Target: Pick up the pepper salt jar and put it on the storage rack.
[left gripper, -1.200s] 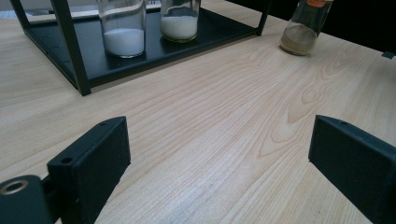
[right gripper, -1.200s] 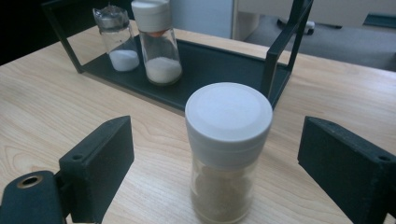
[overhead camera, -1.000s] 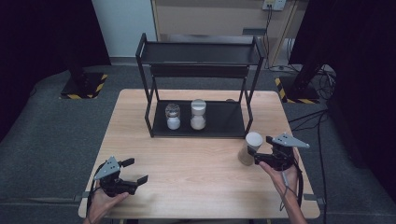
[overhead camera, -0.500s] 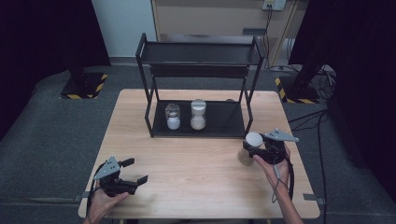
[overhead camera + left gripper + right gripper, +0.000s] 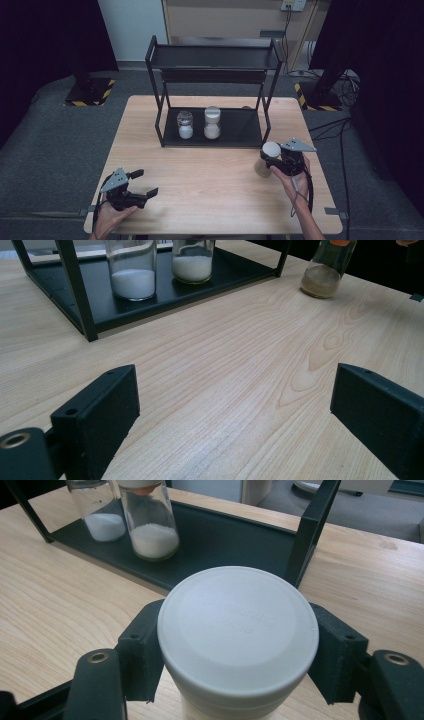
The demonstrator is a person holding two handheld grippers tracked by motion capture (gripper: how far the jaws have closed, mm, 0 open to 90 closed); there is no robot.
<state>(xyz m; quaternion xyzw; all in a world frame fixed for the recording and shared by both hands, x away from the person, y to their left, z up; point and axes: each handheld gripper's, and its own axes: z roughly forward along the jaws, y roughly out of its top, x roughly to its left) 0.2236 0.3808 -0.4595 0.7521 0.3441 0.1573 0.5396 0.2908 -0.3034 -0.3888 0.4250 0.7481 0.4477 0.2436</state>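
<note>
High view: right gripper [image 5: 267, 159] has just been closing, and its jaws now sit clamped on the white-lidded glass jar with beige powder [image 5: 265, 159], which stands on the light wooden table [image 5: 210, 175] just off the front right post of the black metal 2-tier rack [image 5: 215, 75]. Right gripper view confirms it: both black jaws press the sides of the round white lid [image 5: 237, 630] from either side. The jar looks upright and, as far as I can tell, not lifted yet; its base reads as resting on the wood in the left gripper view [image 5: 327, 270].

2 similar glass jars with white powder [image 5: 185, 125] [image 5: 212, 123] already stand side by side on the rack's lower shelf, with free shelf space to their right.

Left gripper [image 5: 142, 184] rests near the table's front left corner, jaws spread wide, nothing between them, well apart from any jar.

Progress, judged: 2 jars shelved, 3rd one grasped. Left to do: lift it, carry it past the post, set it beside the other 2, let go. Top shelf looks bare.
</note>
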